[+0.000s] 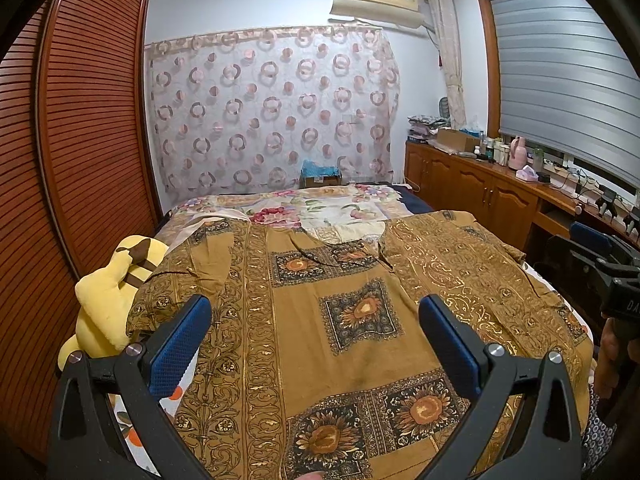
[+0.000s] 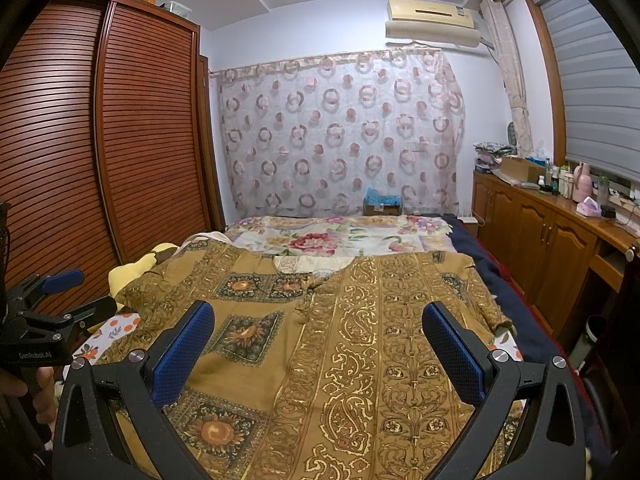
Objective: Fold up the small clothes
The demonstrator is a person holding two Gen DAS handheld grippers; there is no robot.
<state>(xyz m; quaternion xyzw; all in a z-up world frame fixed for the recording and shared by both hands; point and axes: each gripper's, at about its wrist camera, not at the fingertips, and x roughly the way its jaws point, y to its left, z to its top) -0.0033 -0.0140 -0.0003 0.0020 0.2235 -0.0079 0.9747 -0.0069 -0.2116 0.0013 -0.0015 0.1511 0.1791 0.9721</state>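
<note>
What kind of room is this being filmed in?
Most likely a home bedroom: a bed with a floral cover, a tall louvred wardrobe beside it, and a yellow plush toy at the bed's edge.

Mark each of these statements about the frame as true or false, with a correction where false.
1. Both tools are open, holding nothing. True: left tool, right tool.
2. The brown patterned garment is already folded into a small stack. False: it lies spread flat on the bed.
3. A yellow plush toy sits at the garment's left edge. True.
4. The window blind is fully raised. False: it is lowered over most of the window.
</note>
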